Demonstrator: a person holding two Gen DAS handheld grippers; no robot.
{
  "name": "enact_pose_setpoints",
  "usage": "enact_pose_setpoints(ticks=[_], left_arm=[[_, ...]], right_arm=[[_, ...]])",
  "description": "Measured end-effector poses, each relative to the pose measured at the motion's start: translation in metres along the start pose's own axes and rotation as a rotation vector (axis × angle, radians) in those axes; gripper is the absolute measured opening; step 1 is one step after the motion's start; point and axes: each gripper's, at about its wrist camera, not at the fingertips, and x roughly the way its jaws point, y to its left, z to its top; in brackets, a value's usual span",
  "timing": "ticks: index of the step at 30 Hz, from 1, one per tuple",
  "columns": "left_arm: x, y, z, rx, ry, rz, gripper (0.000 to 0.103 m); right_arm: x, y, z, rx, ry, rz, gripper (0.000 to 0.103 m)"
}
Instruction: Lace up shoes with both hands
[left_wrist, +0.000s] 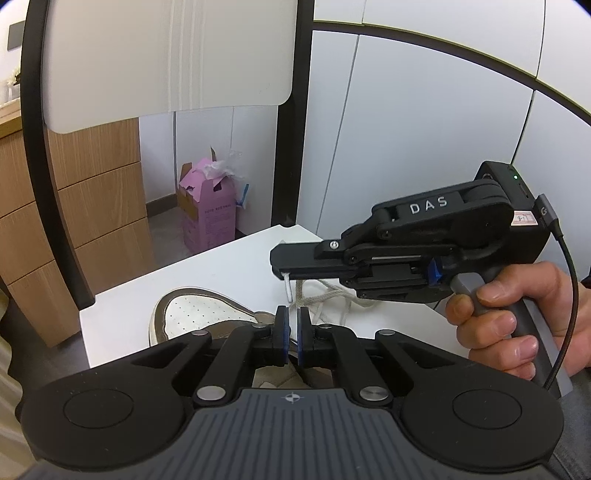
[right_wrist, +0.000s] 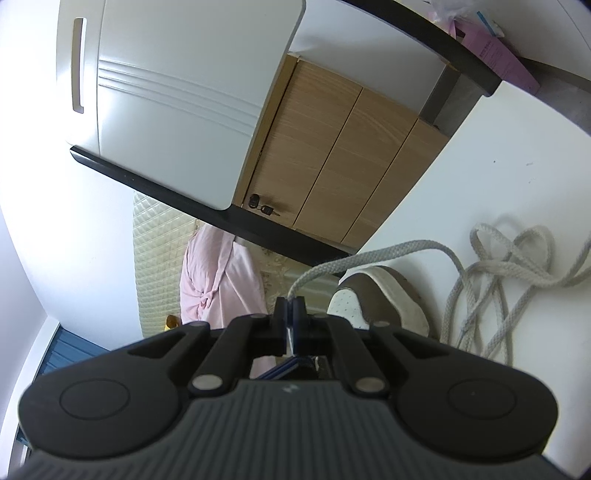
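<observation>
white table (left_wrist: 229, 254) with a brown-and-white shoe (left_wrist: 192, 314) on it.
right gripper (right_wrist: 291, 301) pinches the lace (right_wrist: 369, 256) tip; left gripper (left_wrist: 292, 314) nearly closed, its hold unclear.

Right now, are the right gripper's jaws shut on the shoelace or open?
Shut on it. The right gripper has its jaws pressed together, with the grey shoelace emerging from between them and trailing toward the shoe.

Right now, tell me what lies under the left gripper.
Under the left gripper lies the brown and white shoe on the white table. Its toe shows; the gripper covers the lacing area.
</observation>
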Motion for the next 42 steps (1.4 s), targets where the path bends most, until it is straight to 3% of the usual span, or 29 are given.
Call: enact_pose_setpoints(ticks=[4, 6, 8, 11, 16, 18, 20, 22, 31, 36, 40, 42], left_arm=[[0.001, 0.003, 0.000, -0.013, -0.001, 0.009, 0.006], [-0.001, 0.004, 0.001, -0.021, -0.010, 0.011, 0.021], [-0.006, 0.004, 0.001, -0.022, -0.039, 0.019, 0.057], [-0.014, 0.003, 0.001, -0.028, -0.092, 0.022, 0.059], [-0.014, 0.001, 0.002, -0.028, -0.101, 0.037, 0.052], [-0.011, -0.001, 0.002, -0.020, -0.094, 0.041, 0.041], [-0.009, -0.001, 0.002, -0.017, -0.089, 0.043, 0.018], [-0.010, -0.001, 0.003, -0.018, -0.098, 0.046, 0.006], [-0.015, -0.003, -0.001, 0.017, -0.129, 0.043, 0.003], [-0.014, -0.006, -0.002, 0.032, -0.118, 0.029, 0.003], [-0.011, -0.010, -0.003, 0.058, -0.100, 0.020, 0.003], [-0.009, -0.011, -0.004, 0.066, -0.092, 0.023, 0.003]], right_arm=[[0.002, 0.001, -0.002, -0.012, 0.013, -0.009, 0.003], [0.002, 0.001, -0.002, -0.015, 0.014, -0.008, 0.003], [0.001, 0.002, -0.002, -0.015, 0.006, 0.001, 0.003], [-0.002, 0.003, 0.000, -0.015, -0.012, 0.017, 0.003], [-0.003, 0.004, 0.001, -0.021, -0.015, 0.027, 0.003], [-0.002, 0.005, 0.000, -0.026, -0.008, 0.028, 0.003], [-0.001, 0.006, 0.000, -0.029, -0.002, 0.032, 0.003], [-0.002, 0.007, -0.001, -0.030, 0.004, 0.037, 0.003], [-0.010, 0.008, 0.003, -0.002, 0.034, 0.046, 0.009], [-0.011, 0.003, 0.007, 0.040, 0.059, 0.048, 0.024], [-0.008, 0.006, 0.007, 0.020, 0.072, 0.043, 0.025], [-0.006, 0.007, 0.006, 0.013, 0.078, 0.041, 0.018]])
